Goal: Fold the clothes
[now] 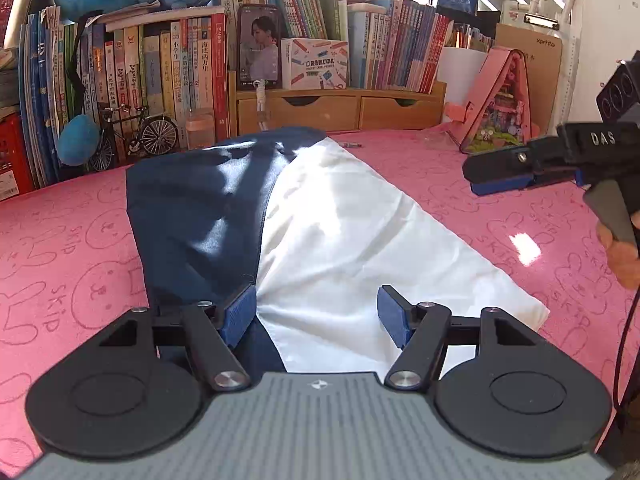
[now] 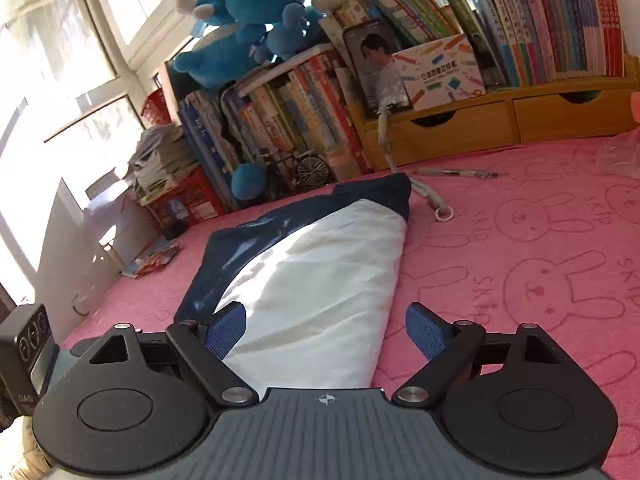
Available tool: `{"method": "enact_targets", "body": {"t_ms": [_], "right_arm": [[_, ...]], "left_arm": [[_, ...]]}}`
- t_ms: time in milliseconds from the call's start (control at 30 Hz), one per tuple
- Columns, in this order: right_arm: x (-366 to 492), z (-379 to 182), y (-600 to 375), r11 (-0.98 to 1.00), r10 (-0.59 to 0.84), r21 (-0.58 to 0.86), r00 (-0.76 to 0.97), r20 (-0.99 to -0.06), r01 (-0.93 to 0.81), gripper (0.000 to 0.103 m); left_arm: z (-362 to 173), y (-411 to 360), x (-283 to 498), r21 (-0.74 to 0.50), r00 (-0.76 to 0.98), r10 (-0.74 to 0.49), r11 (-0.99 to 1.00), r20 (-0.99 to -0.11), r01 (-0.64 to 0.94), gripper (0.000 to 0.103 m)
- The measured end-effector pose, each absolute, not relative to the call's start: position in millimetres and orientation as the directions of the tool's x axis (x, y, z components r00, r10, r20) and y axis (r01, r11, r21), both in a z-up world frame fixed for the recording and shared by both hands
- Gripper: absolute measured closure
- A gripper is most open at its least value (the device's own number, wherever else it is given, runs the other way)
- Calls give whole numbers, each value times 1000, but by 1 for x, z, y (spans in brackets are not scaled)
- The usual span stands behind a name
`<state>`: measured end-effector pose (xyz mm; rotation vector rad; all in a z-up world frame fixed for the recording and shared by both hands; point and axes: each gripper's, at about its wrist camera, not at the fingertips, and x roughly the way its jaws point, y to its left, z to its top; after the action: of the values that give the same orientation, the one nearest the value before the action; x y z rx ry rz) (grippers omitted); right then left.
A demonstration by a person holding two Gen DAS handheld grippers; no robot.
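1. The navy and white garment (image 1: 320, 232) lies flat on the pink rabbit-print mat (image 1: 72, 240), with bare mat on both sides of it.
2. Behind it, a model bicycle (image 1: 134, 136), wooden drawers (image 1: 340, 110) and rows of books (image 1: 168, 68) block the far edge.
3. A pen (image 2: 456, 173) and a white cord (image 2: 430, 196) lie near the garment's far end.
4. A pink case (image 1: 500, 108) stands at the far right.

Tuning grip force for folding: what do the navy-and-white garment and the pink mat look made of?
Navy-and-white garment: thin woven fabric, probably polyester; the navy panel has a slight sheen and the white shows soft creases. Pink mat: fuzzy, matte, towel-like textile with debossed rabbit outlines; fibre unclear.
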<state>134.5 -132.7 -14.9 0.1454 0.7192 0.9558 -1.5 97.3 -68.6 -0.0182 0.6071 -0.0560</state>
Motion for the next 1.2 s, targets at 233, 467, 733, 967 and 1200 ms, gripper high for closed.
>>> {"method": "enact_targets", "body": {"t_ms": [233, 467, 733, 967, 1200], "right_arm": [[248, -54, -67, 541, 829, 625, 235, -507, -563, 15], [286, -85, -26, 502, 857, 700, 184, -481, -508, 38], [313, -90, -16, 530, 846, 705, 240, -476, -472, 60], [336, -64, -8, 639, 769, 619, 393, -504, -456, 85], [287, 17, 29, 742, 581, 195, 471, -663, -641, 27]], "left_arm": [[-79, 97, -19, -30, 826, -67, 998, -560, 61, 33], [-77, 96, -15, -42, 816, -82, 997, -573, 71, 29], [-77, 98, -15, -58, 811, -102, 995, -577, 83, 28], [-78, 97, -14, -48, 809, -98, 995, -579, 86, 25], [-79, 97, -15, -59, 809, -114, 993, -577, 98, 22]]}}
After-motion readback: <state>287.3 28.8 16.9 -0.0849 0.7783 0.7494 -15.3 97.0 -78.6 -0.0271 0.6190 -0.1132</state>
